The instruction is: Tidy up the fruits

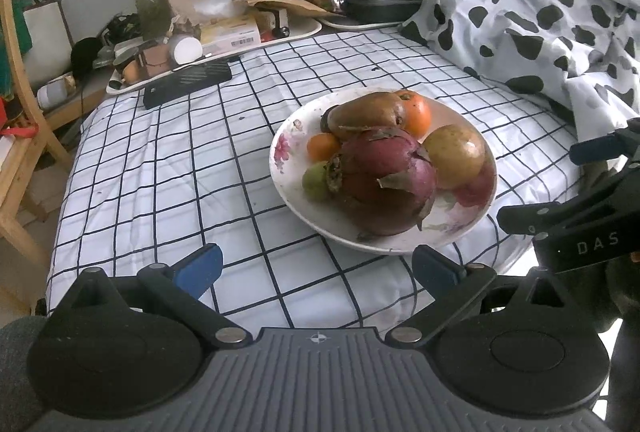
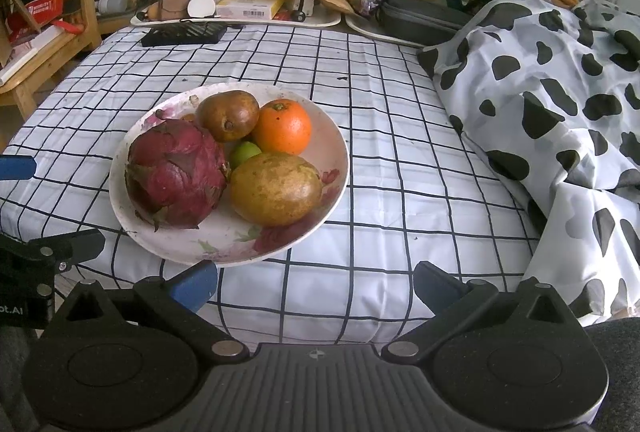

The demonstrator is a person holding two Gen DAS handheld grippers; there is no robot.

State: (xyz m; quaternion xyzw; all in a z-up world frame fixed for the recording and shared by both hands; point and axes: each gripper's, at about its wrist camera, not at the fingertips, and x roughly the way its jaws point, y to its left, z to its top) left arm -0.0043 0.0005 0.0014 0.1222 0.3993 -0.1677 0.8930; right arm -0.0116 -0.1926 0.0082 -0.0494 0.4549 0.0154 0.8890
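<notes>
Both grippers (image 1: 316, 268) (image 2: 316, 282), fingers spread, empty, near plate (image 2: 132, 232) of fruit, perhaps on tabletop (image 2: 400, 192)

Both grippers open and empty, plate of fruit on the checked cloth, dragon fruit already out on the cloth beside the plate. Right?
Not quite: the dragon fruit lies on the plate with the other fruit, as the right wrist view shows. The left gripper and right gripper are open and empty.
</notes>
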